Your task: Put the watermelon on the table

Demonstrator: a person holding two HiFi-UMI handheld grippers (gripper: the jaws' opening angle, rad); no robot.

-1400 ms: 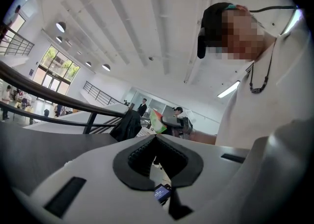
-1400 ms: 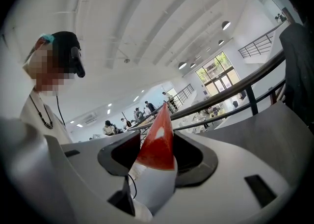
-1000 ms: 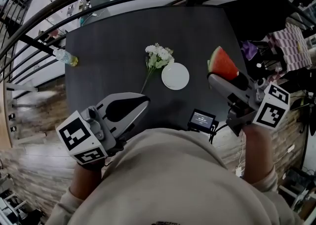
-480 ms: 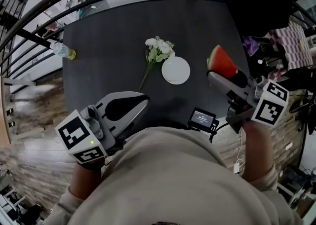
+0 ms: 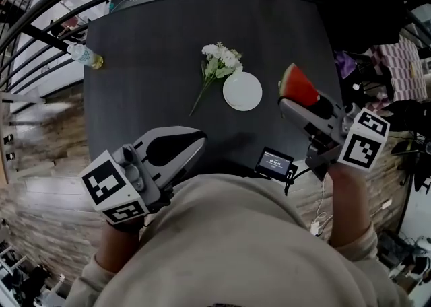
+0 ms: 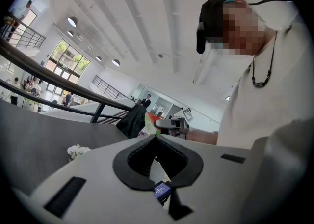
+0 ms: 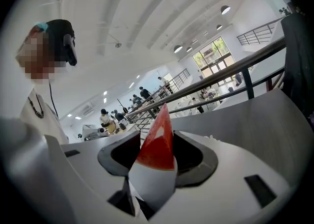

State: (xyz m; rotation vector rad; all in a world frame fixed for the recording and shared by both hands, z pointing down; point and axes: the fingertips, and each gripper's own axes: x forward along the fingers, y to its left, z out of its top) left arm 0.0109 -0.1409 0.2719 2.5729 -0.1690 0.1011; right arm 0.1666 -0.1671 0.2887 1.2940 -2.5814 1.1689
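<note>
A red watermelon slice (image 5: 297,87) with a green rind is clamped in my right gripper (image 5: 304,100), held above the right side of the dark table (image 5: 148,56), just right of the white plate (image 5: 242,91). From the right gripper view the slice (image 7: 157,142) stands point-up between the jaws. My left gripper (image 5: 195,141) sits over the table's near edge, close to my body; its tips (image 6: 155,138) meet with nothing between them.
A sprig of white flowers (image 5: 215,63) lies left of the plate. A small plastic bottle (image 5: 86,57) lies at the table's far left edge. A small screen device (image 5: 273,162) sits at the near edge. Black railings (image 5: 40,29) curve around the table; clutter at right.
The right gripper with the watermelon slice has drifted slightly forward and left, toward the plate. The left gripper stays in place.
</note>
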